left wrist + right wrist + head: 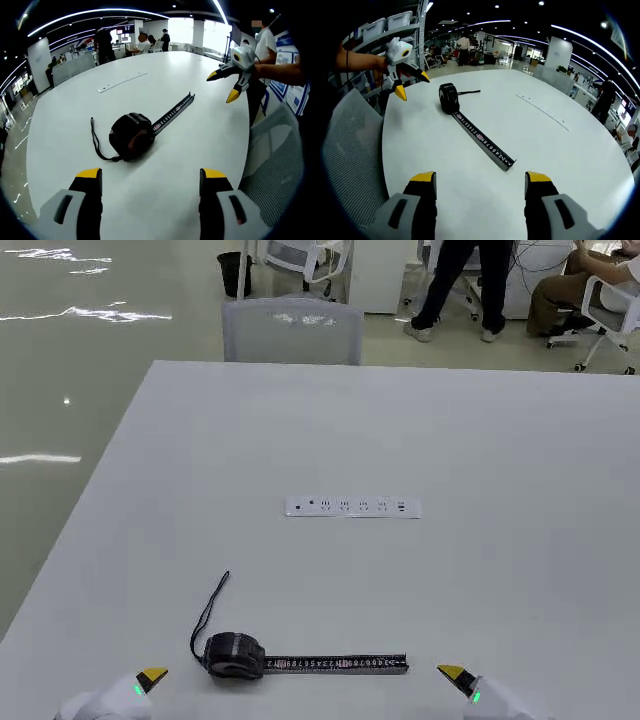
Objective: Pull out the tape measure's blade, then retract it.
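Observation:
A black tape measure (234, 656) lies on the white table near its front edge, its blade (336, 664) drawn out to the right and flat on the surface. A black wrist strap (207, 612) loops away behind the case. My left gripper (151, 181) hovers open just short of the tape measure (131, 136), touching nothing. My right gripper (480, 184) is open too, a little short of the blade's hooked end (506, 163). In the head view the left gripper's yellow tip (152, 677) shows left of the case and the right gripper's tip (452, 674) right of the blade.
A white power strip (352, 507) lies mid-table beyond the tape measure. A grey mesh chair (292, 331) stands at the far edge, with people and office chairs behind it (470, 285). The table's left edge (80, 502) runs diagonally beside the shiny floor.

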`<state>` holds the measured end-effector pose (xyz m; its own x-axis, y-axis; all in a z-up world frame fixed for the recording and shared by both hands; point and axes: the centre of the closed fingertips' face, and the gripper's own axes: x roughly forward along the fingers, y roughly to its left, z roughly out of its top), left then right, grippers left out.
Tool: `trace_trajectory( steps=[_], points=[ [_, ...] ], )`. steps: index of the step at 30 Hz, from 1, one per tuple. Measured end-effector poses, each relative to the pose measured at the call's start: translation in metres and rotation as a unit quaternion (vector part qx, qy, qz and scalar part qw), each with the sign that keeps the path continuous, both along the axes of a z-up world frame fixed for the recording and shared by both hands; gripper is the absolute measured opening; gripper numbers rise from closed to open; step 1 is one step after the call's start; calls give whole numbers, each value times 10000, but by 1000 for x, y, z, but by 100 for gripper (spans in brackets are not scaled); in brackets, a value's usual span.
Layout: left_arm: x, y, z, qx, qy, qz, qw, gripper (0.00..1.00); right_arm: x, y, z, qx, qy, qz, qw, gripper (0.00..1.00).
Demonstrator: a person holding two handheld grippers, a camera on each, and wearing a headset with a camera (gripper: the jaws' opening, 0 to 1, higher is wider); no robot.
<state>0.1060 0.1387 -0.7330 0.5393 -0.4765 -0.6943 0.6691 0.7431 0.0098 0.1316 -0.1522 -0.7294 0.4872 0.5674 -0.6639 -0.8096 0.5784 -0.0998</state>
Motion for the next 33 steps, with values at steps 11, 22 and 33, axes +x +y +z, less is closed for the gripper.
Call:
trace_trajectory(
  steps=[11, 22, 33],
  points=[
    [-16, -8, 7, -231, -15, 420, 9988, 90, -13, -1, 12, 169, -30, -581, 9982, 81],
    [-21, -17, 21, -349, -229, 816, 9958, 99, -22, 8, 19, 436, -76, -813, 9957, 90],
    [-20, -18, 28, -432, -295, 1093, 9926, 99, -30, 10, 25, 551, -78, -1025, 9932, 96]
  ],
)
